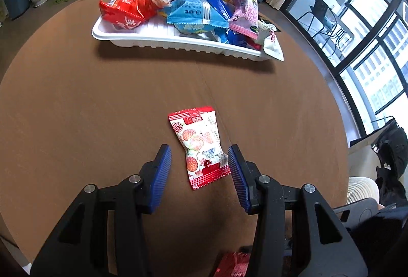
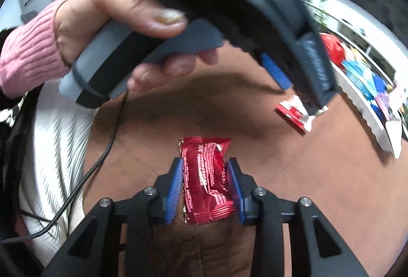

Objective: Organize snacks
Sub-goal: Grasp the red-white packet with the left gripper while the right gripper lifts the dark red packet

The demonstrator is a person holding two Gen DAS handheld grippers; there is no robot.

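The left gripper (image 1: 200,159) hangs low over the brown table (image 1: 76,103) with its 2 blue pads apart, and the red and white snack packet (image 1: 200,147) lies flat between them, with only the right pad at its edge. The right gripper (image 2: 205,175) has its jaws clamped on the dark red foil packet (image 2: 206,180). The white tray (image 1: 163,40) stands further back on the table, filled with the other snacks.

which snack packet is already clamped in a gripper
The dark red foil packet, pressed between the right hand-held gripper pads. The red-and-white packet only lies loose on the table between the open left hand-held gripper.
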